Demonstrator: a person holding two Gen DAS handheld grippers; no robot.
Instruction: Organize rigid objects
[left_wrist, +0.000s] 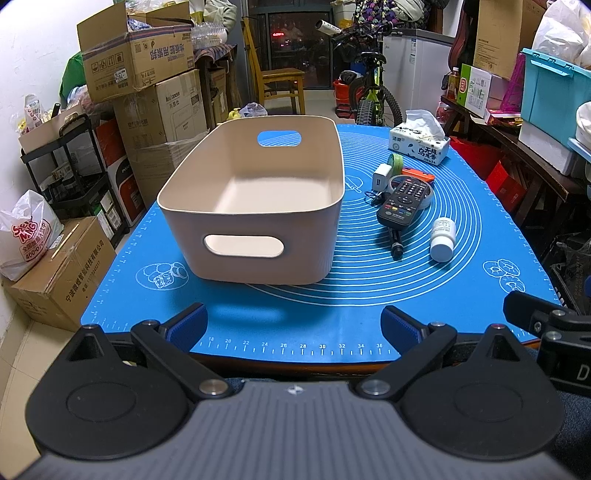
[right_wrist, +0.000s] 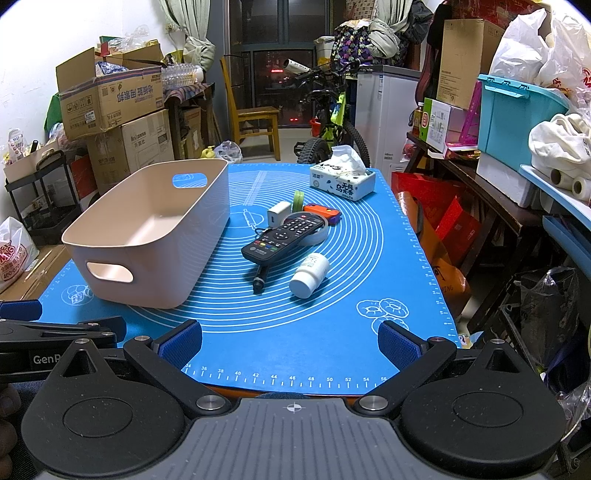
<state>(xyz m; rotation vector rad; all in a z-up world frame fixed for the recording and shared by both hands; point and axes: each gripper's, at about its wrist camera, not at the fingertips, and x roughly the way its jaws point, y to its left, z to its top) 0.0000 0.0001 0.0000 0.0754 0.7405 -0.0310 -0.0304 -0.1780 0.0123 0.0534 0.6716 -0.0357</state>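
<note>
An empty beige bin (left_wrist: 255, 206) (right_wrist: 151, 236) stands on the left of the blue mat (left_wrist: 369, 302) (right_wrist: 295, 332). To its right lie a black remote (left_wrist: 404, 201) (right_wrist: 286, 234) resting on a tape roll, a white pill bottle (left_wrist: 443, 238) (right_wrist: 310, 275) on its side, a black pen (left_wrist: 395, 242) (right_wrist: 260, 277), a white charger (left_wrist: 380, 175) (right_wrist: 277, 213), a green tape roll (left_wrist: 396, 162) (right_wrist: 298, 198) and an orange item (left_wrist: 417, 172) (right_wrist: 323, 211). My left gripper (left_wrist: 293, 328) and right gripper (right_wrist: 290, 343) are both open and empty at the mat's near edge.
A tissue box (left_wrist: 419, 142) (right_wrist: 343, 181) stands at the mat's far right. Cardboard boxes (left_wrist: 136, 62) are stacked to the left, a bicycle (left_wrist: 369, 92) and a chair (left_wrist: 280, 85) stand behind, and cluttered shelves (right_wrist: 517, 147) run along the right.
</note>
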